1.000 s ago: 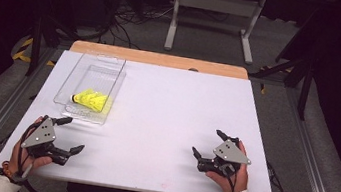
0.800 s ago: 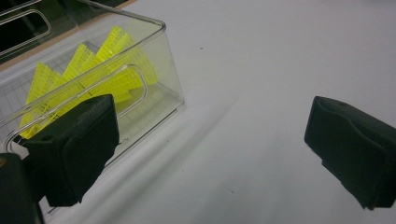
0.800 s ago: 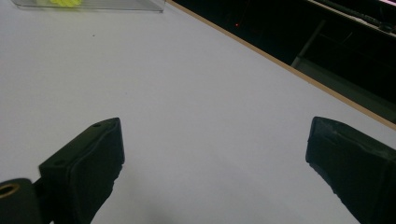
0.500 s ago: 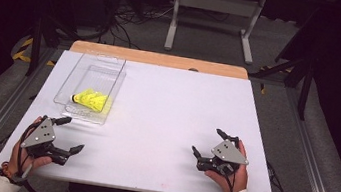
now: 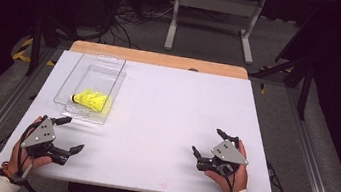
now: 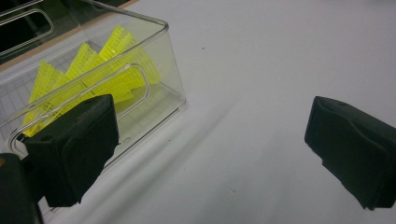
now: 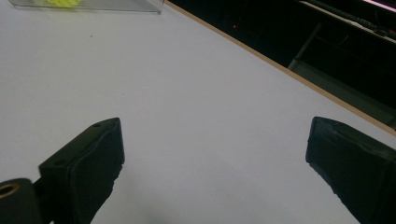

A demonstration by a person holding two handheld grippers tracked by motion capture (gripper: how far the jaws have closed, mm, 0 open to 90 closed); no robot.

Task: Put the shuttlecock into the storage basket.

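Observation:
A yellow shuttlecock (image 5: 91,100) lies in the near end of a clear plastic bin (image 5: 74,78) at the left of the white table (image 5: 183,98). My left gripper (image 5: 72,134) rests open near the front left edge, just in front of the bin, with nothing between its fingers. In the left gripper view the bin's corner (image 6: 159,60) and the shuttlecock (image 6: 100,70) stand close behind the left finger (image 6: 74,149). My right gripper (image 5: 206,141) rests open at the front right, and its view has bare table between the fingers (image 7: 88,168).
A wooden strip (image 5: 158,59) runs along the table's far edge. Beyond it on the dark floor are a grey metal stand (image 5: 215,11) and cables (image 5: 129,17). Rails (image 5: 0,107) flank the table on both sides.

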